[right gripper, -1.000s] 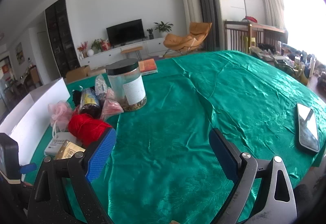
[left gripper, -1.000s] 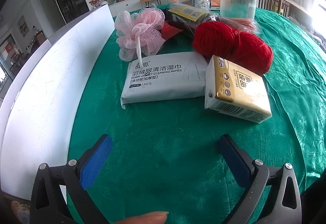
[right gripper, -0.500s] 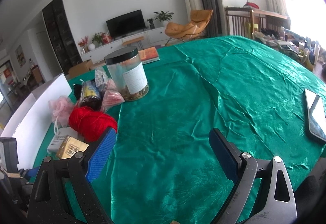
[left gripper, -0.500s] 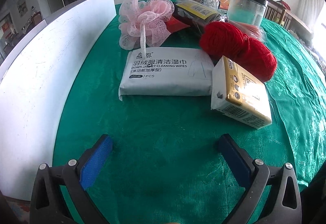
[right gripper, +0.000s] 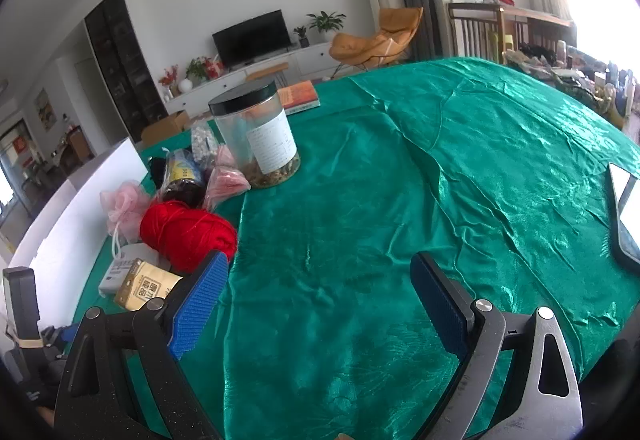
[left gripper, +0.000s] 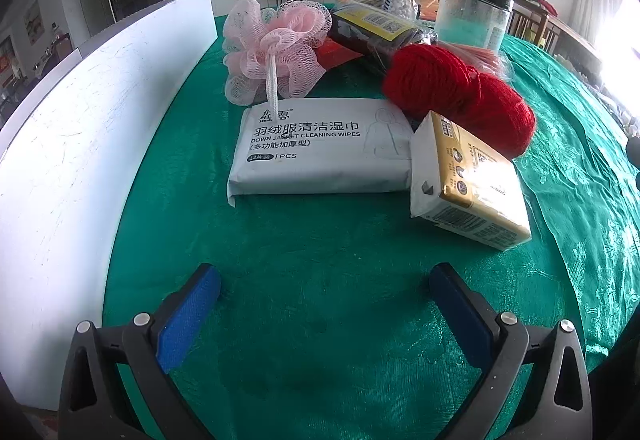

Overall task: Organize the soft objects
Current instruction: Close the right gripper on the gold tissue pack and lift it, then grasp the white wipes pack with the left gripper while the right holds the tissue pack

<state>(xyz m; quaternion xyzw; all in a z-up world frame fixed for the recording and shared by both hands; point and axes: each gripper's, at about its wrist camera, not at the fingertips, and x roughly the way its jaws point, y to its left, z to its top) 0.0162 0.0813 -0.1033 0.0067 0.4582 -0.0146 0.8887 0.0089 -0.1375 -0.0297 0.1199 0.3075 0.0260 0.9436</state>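
Note:
In the left wrist view a white pack of cleaning wipes (left gripper: 320,147) lies on the green tablecloth, with a gold-and-white tissue pack (left gripper: 468,183) touching its right end. Behind them sit a pink mesh bath pouf (left gripper: 276,47) and red yarn (left gripper: 456,95). My left gripper (left gripper: 326,294) is open and empty, just short of the wipes. My right gripper (right gripper: 320,280) is open and empty over bare cloth, right of the red yarn (right gripper: 186,234), the pouf (right gripper: 124,209) and the tissue pack (right gripper: 146,286).
A white board (left gripper: 80,143) stands along the left. A clear black-lidded jar (right gripper: 258,137), a dark wrapped bottle (right gripper: 182,175) and small bags stand behind the soft things. A book (right gripper: 300,97) lies farther back. A phone (right gripper: 624,215) lies at the right table edge.
My left gripper has moved closer to the wipes and tissue pack, which now look larger. My right gripper has shifted slightly; the phone has slid toward the right edge of its view.

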